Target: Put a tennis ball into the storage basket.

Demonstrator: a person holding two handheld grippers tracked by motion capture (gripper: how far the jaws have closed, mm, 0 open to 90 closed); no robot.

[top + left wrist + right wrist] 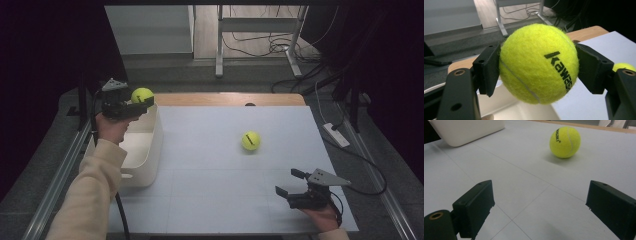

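I count two tennis balls (142, 94) (250, 140), one white bin (145, 145), and my two grippers (141, 104) (289, 183).

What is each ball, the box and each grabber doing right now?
Held tennis ball: squeezed between the left gripper's jaws, up above the bin.
Left gripper: shut on that ball.
Loose tennis ball: resting on the table, untouched.
Right gripper: open, holding nothing.
White bin: upright, nothing seen inside.

L gripper (141, 104) holds ball (142, 94) above bin (145, 150); 2nd ball (251, 140) well ahead of open R gripper (290, 183).
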